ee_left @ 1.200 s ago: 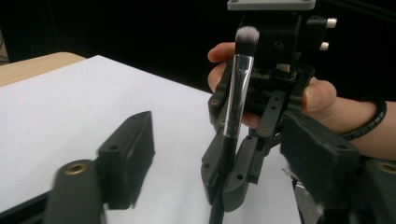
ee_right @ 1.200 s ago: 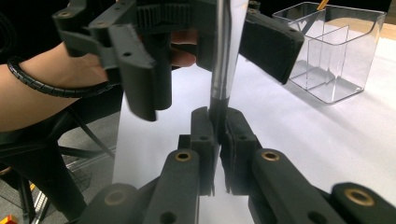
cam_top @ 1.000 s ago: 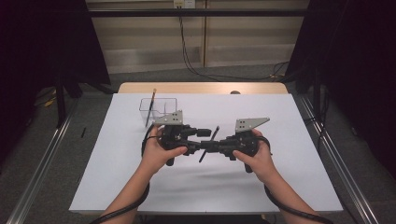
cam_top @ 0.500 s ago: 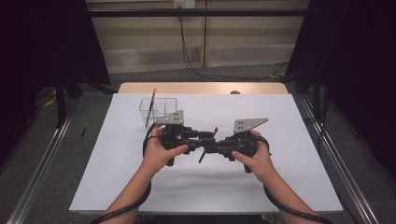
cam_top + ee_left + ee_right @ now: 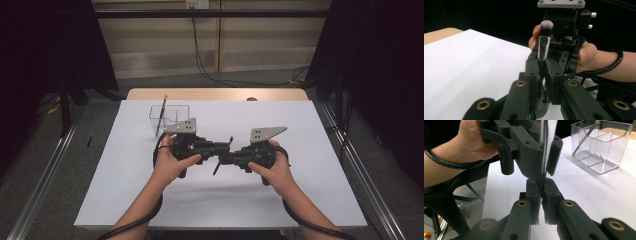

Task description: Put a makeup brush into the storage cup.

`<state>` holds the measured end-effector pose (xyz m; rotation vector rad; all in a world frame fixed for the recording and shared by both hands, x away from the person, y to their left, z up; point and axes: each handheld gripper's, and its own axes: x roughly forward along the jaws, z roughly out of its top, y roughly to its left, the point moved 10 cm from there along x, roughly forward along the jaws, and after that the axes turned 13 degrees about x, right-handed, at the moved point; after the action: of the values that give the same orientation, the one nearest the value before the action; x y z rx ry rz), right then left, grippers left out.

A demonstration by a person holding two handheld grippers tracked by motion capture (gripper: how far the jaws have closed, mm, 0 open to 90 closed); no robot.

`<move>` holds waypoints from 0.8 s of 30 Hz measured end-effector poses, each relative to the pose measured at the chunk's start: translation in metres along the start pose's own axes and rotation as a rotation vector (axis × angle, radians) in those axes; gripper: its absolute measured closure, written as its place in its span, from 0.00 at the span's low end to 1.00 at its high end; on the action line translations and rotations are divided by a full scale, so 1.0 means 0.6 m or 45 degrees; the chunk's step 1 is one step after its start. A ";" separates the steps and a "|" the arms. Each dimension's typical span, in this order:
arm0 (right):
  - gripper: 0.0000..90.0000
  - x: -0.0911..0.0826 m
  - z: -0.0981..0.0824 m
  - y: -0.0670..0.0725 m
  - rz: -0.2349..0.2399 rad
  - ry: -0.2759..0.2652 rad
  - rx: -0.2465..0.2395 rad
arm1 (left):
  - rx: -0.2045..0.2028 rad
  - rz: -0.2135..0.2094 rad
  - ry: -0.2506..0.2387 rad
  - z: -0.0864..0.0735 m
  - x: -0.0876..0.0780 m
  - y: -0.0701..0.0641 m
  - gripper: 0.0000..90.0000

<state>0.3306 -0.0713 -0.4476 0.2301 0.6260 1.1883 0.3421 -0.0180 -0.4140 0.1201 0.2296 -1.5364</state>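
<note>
A makeup brush (image 5: 222,155) with a thin dark handle, silver ferrule (image 5: 543,47) and white-tipped bristles (image 5: 546,24) stands slanted above the white table, held between both grippers. My left gripper (image 5: 220,148) faces right; its jaws have just been closing on the handle below the ferrule and now press on it (image 5: 541,66). My right gripper (image 5: 227,159) faces left and is shut on the handle lower down (image 5: 541,188). In the right gripper view the left gripper's fingers (image 5: 529,152) clamp the brush right above my own jaws.
A clear plastic organizer (image 5: 176,116) with dividers stands at the back left of the white table top (image 5: 300,200), holding a thin stick with an orange end (image 5: 161,114). It also shows in the right gripper view (image 5: 609,147). A wooden edge (image 5: 215,94) runs along the far side.
The left gripper's jaws have closed in on the brush handle. Both hands stay where they were, and the right gripper keeps its grip.
</note>
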 end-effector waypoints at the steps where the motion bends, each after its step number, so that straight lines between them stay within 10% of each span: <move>1: 0.94 0.000 0.000 0.000 -0.001 0.000 -0.001 | 0.003 0.000 0.001 0.000 -0.001 0.000 0.91; 24: 0.93 -0.003 0.002 0.000 0.003 -0.036 0.004 | 0.022 0.046 -0.038 0.003 -0.011 0.004 0.93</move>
<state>0.3309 -0.0727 -0.4459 0.2498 0.6031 1.1845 0.3445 -0.0117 -0.4112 0.1145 0.1891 -1.5032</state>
